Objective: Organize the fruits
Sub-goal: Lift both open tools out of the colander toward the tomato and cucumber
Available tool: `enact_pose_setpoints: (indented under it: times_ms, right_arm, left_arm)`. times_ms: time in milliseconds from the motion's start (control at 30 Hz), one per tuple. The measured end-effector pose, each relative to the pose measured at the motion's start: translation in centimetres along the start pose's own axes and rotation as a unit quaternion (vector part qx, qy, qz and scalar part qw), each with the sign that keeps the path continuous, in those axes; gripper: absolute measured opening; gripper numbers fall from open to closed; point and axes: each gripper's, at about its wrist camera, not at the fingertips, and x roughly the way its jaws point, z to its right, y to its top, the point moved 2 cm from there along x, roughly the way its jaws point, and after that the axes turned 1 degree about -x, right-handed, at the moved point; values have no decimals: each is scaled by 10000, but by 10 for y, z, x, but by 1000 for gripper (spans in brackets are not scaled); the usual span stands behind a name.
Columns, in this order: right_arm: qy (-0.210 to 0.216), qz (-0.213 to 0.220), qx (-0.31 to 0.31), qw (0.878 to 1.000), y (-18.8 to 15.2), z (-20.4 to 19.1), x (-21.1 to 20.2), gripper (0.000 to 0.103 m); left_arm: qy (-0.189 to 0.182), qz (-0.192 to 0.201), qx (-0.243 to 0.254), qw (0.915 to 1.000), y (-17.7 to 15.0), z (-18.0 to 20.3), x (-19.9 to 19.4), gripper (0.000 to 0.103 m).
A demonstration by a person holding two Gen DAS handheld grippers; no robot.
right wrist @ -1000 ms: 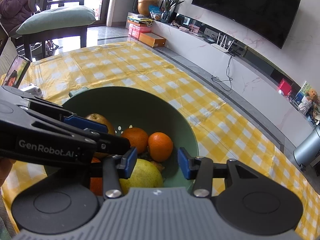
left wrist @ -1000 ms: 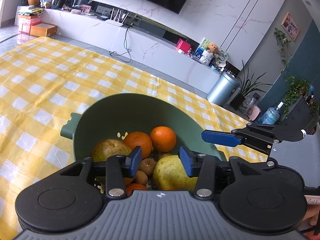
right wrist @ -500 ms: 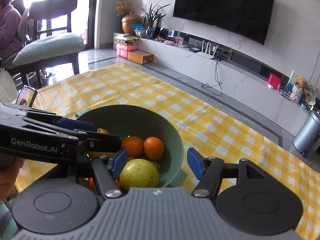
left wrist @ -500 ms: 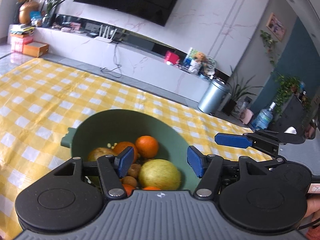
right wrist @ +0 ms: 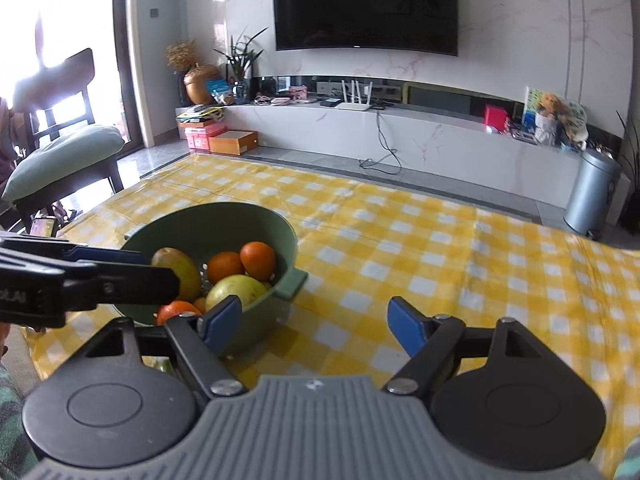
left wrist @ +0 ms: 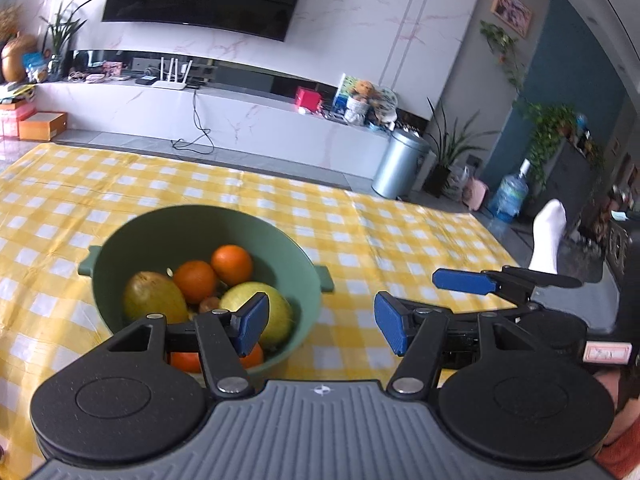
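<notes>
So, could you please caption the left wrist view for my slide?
Open left tool beside a round green plastic bowl of oranges and pears on a yellow checked tablecloth.

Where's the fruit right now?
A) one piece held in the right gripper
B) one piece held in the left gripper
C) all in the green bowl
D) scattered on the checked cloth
C: the oranges and the yellow-green fruit lie in the green bowl; the left gripper is open with nothing between its pads, and the right gripper, its jaws opening, has only checked cloth between its pads.
</notes>
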Motion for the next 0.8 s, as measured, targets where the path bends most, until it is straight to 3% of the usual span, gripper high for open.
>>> enact_pose_setpoints:
  times_ms: [400,633,800]
  right_arm:
    - [-315,-348,1008,9938,-37,45,-7,76]
    - [-548,-790,1058,9897,-59,53,-2,67]
    - [-630,-949,1068,9877,-67,58,5,62]
  left_arm:
    - [105,-535,383,9978,-37,32,13,71]
    - [526,-870,466,9937,-60,41,22,71]
    - [860,-927,72,9920,-68,35,21,71]
